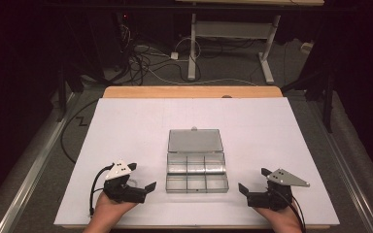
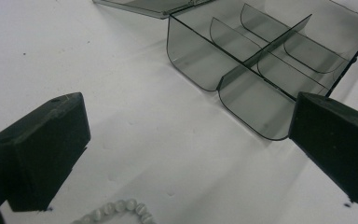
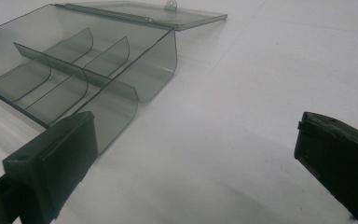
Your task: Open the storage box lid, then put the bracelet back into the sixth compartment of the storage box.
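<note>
A smoky clear plastic box with several empty compartments lies at the middle of the white sheet. Its lid is folded back flat behind it. My left gripper rests open on the sheet just left of the box, jaws wide apart with nothing between them. A short string of pale beads lies on the sheet close below those jaws. To the right of the box, my right gripper is also open and holds nothing.
The sheet covers a wooden table whose far edge shows bare. Beyond it are a dark floor with cables and the white legs of a desk. Bare sheet surrounds the box on all sides.
</note>
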A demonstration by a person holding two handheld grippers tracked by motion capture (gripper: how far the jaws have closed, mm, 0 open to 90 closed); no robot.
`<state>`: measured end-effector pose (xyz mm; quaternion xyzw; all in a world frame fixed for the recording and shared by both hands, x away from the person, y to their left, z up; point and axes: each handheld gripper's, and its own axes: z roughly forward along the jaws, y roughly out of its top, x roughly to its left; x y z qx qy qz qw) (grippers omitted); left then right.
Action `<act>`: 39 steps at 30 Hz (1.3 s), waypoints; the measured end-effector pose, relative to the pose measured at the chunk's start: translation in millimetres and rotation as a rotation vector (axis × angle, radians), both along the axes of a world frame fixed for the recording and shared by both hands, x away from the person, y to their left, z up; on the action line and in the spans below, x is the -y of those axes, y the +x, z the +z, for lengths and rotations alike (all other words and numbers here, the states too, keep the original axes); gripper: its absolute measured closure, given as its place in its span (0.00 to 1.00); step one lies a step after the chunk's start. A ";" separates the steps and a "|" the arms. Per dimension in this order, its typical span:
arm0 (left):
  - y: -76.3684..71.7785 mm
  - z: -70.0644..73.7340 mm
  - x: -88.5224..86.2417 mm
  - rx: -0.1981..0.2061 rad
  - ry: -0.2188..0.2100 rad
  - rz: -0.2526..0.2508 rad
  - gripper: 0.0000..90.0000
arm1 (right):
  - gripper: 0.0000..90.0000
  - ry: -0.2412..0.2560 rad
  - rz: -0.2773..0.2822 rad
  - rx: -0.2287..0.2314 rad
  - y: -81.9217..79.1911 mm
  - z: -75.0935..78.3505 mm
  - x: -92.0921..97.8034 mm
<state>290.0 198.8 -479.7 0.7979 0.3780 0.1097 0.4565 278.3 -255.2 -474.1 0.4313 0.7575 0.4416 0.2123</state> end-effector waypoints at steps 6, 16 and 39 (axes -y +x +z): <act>2.0 -0.5 4.3 0.003 0.005 -0.030 0.00 | 0.01 -0.012 0.001 0.014 0.8 2.2 0.6; 3.7 -0.7 5.0 -0.003 0.012 -0.045 0.00 | 0.01 -0.011 -0.002 0.006 3.1 1.0 -1.8; 5.2 2.6 5.9 0.016 0.031 -0.048 0.00 | 0.01 0.005 0.008 0.002 -0.5 1.7 -0.6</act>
